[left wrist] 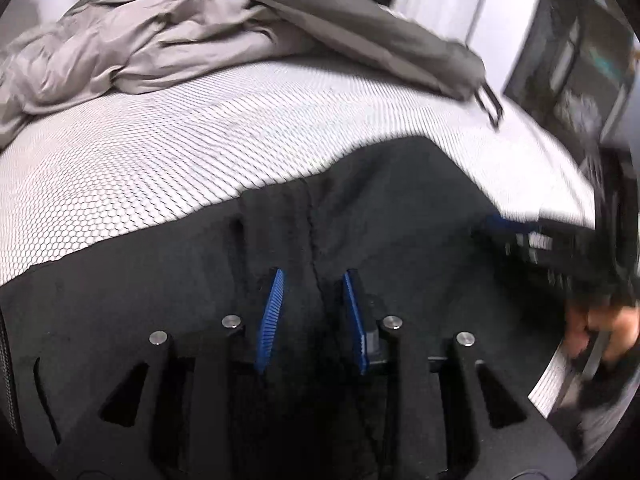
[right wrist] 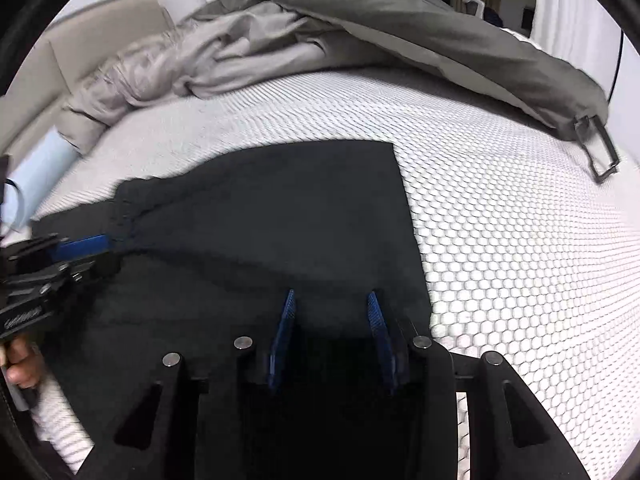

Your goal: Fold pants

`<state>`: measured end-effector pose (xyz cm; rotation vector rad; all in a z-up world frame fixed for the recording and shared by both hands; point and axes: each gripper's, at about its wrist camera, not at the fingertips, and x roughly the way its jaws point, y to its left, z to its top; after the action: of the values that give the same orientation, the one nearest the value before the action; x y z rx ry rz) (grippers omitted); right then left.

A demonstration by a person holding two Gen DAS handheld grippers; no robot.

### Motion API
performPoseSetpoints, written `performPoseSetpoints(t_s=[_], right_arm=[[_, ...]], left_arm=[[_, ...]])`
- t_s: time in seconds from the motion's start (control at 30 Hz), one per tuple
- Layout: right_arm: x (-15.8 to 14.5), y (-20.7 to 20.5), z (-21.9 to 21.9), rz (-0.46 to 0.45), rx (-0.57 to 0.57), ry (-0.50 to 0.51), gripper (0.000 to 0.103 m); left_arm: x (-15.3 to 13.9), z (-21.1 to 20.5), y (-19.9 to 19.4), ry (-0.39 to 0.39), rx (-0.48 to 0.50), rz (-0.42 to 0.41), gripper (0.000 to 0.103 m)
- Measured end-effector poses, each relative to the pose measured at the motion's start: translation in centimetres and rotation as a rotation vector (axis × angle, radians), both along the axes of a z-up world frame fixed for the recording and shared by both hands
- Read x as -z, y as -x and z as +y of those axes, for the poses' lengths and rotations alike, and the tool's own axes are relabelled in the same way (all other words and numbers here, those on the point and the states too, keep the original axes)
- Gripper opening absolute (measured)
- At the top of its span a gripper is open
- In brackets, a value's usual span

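Black pants (left wrist: pixel 400 216) lie spread on a white honeycomb-patterned mattress (left wrist: pixel 200 140). My left gripper (left wrist: pixel 312 276) is open, low over the pants, its blue pads either side of a raised centre seam. The right gripper shows blurred at the right edge (left wrist: pixel 520 236). In the right wrist view the pants (right wrist: pixel 280 208) lie flat with a square corner at the far right. My right gripper (right wrist: pixel 332 296) is open over the near right part of the pants. The left gripper (right wrist: pixel 80 248) shows at the left, its blue fingers at a bunched fold of the fabric.
A crumpled grey duvet (right wrist: pixel 224 56) and a darker grey cover (right wrist: pixel 440 36) with a strap buckle (right wrist: pixel 596 152) lie across the far mattress (right wrist: pixel 520 240). A pale blue roll (right wrist: pixel 36 176) lies at the left. A beige headboard (right wrist: pixel 100 20) stands behind.
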<state>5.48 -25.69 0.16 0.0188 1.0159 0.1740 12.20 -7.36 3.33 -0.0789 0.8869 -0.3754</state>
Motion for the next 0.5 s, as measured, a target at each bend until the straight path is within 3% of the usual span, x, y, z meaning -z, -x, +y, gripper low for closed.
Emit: performPoseSetpoints(t_s=[0.1, 0.2, 0.27, 0.3, 0.37, 0.43, 0.5], right_arm=[[-0.3, -0.4, 1.3, -0.009, -0.016, -0.042, 0.041], [0.3, -1.0, 2.1, 0.014, -0.042, -0.041, 0.042], [1.0, -1.5, 2.4, 0.039, -0.057, -0.018, 0.042], [1.4, -1.6, 2.5, 0.046, -0.071, -0.002, 0.042], [1.6, -2.0, 2.7, 0.048, -0.092, 0.023, 0.042], [1.7, -2.3, 2.5, 0.049, -0.096, 0.026, 0.042], [1.8, -2.3, 2.4, 0.048, -0.095, 0.023, 0.042]], left_arm=[[-0.3, 1.0, -1.5, 0.042, -0.081, -0.001, 0.037], [0.3, 1.4, -3.2, 0.064, -0.153, 0.014, 0.056], [0.9, 1.0, -4.0, 0.048, -0.165, 0.037, 0.06], [1.3, 0.8, -4.4, 0.032, -0.166, 0.058, 0.056], [2.1, 1.1, -4.9, 0.081, -0.174, 0.075, 0.033], [2.2, 1.4, -5.1, 0.107, -0.182, 0.056, 0.028], [1.8, 2.0, -4.8, 0.136, -0.184, 0.031, 0.015]])
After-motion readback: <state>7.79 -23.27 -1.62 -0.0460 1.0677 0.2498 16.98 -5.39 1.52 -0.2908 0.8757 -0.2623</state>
